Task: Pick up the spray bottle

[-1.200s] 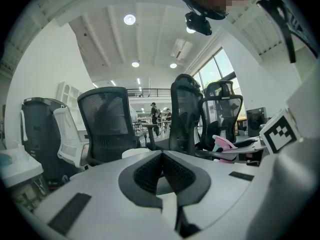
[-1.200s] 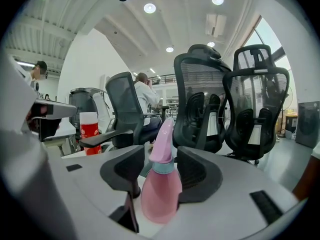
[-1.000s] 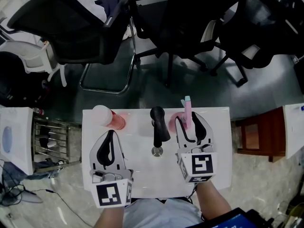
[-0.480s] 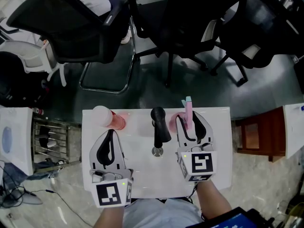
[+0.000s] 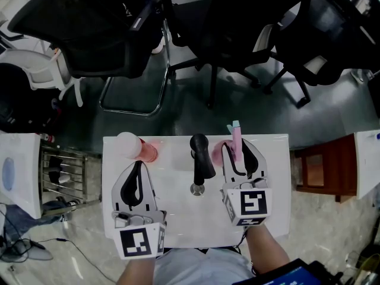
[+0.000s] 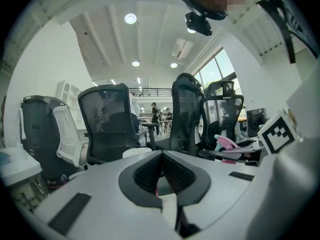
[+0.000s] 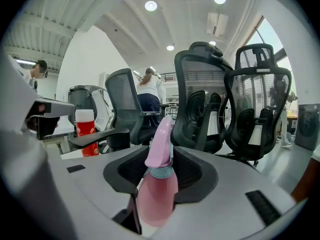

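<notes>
Your right gripper (image 5: 239,151) has the pink spray bottle (image 7: 157,194) between its jaws. They have just been closing but do not look tight yet. The bottle stands on the white counter (image 5: 178,215). It looks light, smooth and slippery, so squeeze its round body gently. Your left gripper (image 5: 138,166) is closed and holds nothing.
</notes>
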Motion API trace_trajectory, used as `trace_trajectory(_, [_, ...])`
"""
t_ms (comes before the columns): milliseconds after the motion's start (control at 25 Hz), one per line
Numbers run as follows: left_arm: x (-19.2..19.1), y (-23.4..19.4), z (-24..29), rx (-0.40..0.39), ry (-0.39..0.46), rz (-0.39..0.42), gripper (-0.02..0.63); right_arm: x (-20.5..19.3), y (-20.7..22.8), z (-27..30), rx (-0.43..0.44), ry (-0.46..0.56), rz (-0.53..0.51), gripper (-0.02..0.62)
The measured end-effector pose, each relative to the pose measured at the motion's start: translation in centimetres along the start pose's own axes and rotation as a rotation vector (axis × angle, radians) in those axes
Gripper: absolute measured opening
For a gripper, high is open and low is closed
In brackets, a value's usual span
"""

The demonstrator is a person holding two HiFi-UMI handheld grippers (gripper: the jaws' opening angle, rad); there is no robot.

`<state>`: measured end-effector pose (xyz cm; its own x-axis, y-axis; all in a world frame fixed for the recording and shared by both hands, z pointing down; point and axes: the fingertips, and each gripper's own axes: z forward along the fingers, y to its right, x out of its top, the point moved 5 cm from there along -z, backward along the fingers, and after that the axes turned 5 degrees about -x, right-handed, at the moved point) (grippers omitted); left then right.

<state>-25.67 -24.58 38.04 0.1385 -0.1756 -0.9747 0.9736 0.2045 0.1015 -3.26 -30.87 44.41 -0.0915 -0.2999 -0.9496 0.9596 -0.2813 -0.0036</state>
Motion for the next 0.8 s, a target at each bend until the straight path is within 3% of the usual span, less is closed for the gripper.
trace_trajectory(800, [0.26,-0.24,0.27,0.002,0.001,0.002,0.015,-0.36,-0.12,0.44,0.003,-0.016,-0.005,0.160])
